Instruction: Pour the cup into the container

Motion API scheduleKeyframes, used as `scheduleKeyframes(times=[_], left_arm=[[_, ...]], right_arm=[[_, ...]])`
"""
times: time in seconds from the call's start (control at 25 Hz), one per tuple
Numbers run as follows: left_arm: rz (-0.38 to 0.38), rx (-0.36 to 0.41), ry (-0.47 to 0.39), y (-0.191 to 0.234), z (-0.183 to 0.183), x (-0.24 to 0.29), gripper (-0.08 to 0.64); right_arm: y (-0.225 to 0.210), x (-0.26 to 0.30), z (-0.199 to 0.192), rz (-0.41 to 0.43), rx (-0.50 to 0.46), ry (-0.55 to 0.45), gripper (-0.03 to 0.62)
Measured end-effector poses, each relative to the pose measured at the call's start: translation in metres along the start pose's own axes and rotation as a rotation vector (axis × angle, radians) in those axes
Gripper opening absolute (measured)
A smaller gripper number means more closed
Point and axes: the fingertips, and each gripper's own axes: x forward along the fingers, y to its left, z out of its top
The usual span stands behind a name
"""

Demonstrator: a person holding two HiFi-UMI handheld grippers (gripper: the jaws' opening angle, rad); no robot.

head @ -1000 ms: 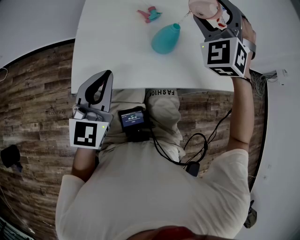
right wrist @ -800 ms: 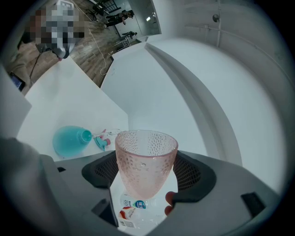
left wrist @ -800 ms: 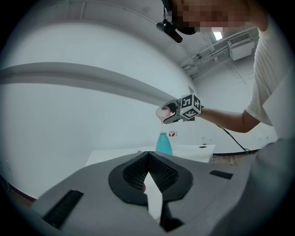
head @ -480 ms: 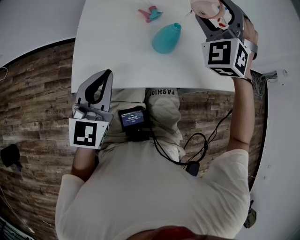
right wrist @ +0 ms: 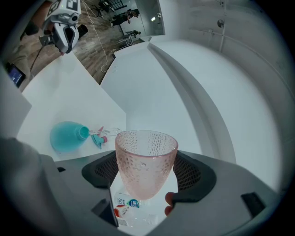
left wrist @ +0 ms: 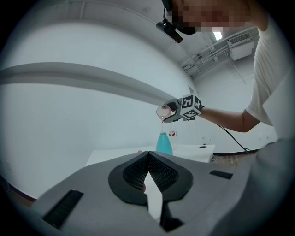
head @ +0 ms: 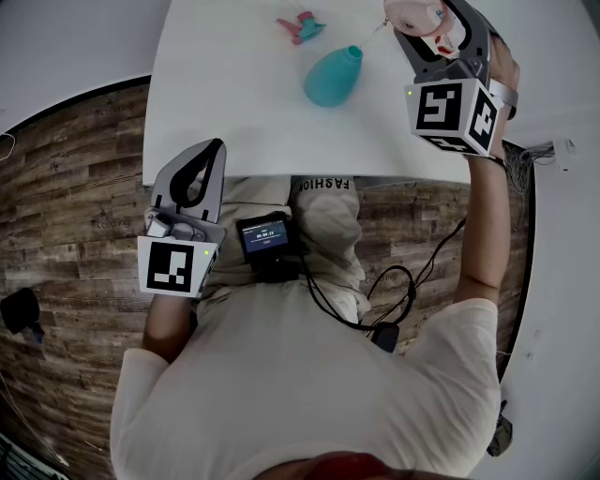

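A white table [head: 225,112] carries three things: a teal bottle [head: 333,77] standing upright with its neck open, a pink-and-teal spray trigger head [head: 299,27] lying just beside it, and, further right, a small clear water bottle [right wrist: 126,209].

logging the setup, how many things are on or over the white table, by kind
pink glass cup: 1
teal bottle: 1
clear labelled bottle: 1
pink and teal spray nozzle: 1
total: 4

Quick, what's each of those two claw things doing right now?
Left hand-held gripper: closed, empty.
Right hand-held gripper: closed on the pink dimpled glass cup.
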Motion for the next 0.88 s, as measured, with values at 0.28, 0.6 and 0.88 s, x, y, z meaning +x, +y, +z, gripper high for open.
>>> scheduleKeyframes(times=[0.28,0.6,0.88], left_arm=[[-0.002,0.0,-0.003,0.0001,0.0003,-0.0004,0.011],[-0.001,-0.001,0.0,0.0008,-0.0017,-0.0013,0.011],[0.002,-0.002,-0.002,0.0013,-0.0027,-0.0022,0.011]], right_arm=[[-0.0033,-0.002,0.0034,-0.014,-0.016,-0.004,0.373],[-0.0038,-0.0022,0.0043,-0.022,-0.031,-0.002,0.373],[-0.0055,-0.0023,0.0059,-0.042,-0.061,0.001,0.373]])
